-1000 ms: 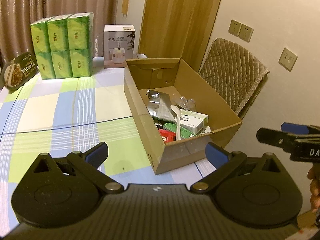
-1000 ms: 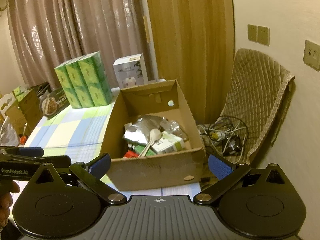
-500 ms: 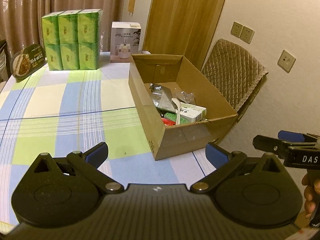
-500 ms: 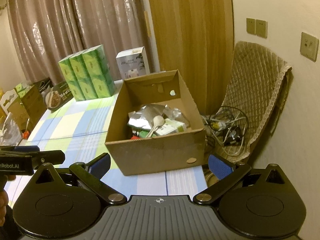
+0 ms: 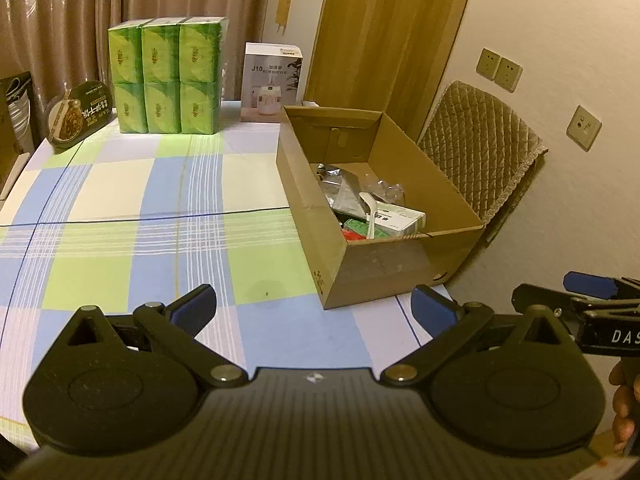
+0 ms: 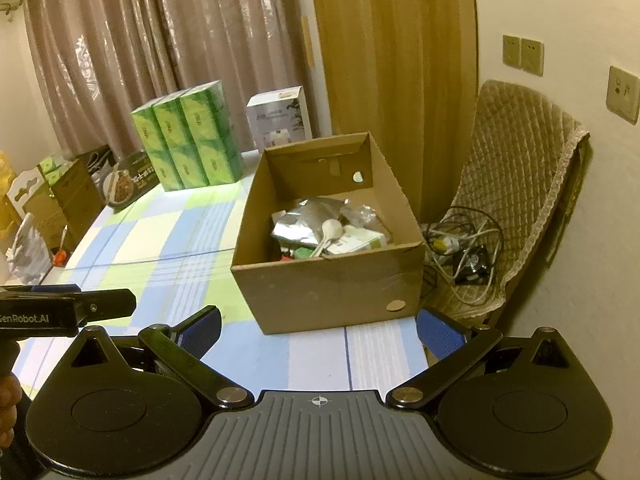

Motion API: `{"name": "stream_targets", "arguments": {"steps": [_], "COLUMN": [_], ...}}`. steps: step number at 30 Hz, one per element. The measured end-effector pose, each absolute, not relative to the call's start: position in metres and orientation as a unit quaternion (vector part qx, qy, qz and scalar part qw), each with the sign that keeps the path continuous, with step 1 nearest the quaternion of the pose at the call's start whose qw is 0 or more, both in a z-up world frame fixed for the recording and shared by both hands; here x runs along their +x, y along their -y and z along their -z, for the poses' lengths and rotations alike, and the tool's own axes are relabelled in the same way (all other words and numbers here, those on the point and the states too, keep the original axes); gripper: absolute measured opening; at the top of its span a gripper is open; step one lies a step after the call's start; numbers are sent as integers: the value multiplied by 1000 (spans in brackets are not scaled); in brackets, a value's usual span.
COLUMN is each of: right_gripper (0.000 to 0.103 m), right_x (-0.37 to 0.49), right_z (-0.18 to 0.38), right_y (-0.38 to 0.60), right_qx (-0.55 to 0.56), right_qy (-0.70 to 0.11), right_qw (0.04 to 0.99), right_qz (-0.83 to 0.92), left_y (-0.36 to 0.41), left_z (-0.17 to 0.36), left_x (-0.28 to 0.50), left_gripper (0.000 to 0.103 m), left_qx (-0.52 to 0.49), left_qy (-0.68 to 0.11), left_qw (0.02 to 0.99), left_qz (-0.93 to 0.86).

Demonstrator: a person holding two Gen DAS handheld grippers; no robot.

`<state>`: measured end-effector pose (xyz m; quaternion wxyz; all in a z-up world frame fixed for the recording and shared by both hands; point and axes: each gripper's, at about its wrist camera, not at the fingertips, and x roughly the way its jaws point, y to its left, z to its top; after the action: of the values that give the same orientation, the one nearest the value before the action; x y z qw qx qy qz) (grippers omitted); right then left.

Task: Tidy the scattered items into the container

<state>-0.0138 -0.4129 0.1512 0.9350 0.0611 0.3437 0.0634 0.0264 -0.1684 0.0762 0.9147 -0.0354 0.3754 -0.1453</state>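
Grippers, your left (image 5: 314,310) and right (image 6: 318,330), both gape empty, short of the filled box (image 6: 328,284).

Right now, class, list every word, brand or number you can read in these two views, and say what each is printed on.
"J10": white appliance box at the table's far end; its smaller lines are blurred.
"DAS": right gripper, side, cut off.
"enRobot.AI": left gripper, side, first letter cut off.
Green packs, round food lid, white carton in the cardboard box: print unreadable.
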Motion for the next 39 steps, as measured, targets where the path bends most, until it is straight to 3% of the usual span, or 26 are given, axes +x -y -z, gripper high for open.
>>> {"name": "stream_targets", "arguments": {"steps": [39], "right_gripper": [101], "right_x": [-28], "right_z": [-164], "right_y": [417], "right_qx": [54], "right_qy": [-340], "right_qw": [937], "right_qz": [-67], "left_y": [186], "left_z": [-75], "left_x": [20], "left_gripper": [102], "left_qx": [-17], "left_qy": [-385], "left_qw": [911], "left_qz": [150]}}
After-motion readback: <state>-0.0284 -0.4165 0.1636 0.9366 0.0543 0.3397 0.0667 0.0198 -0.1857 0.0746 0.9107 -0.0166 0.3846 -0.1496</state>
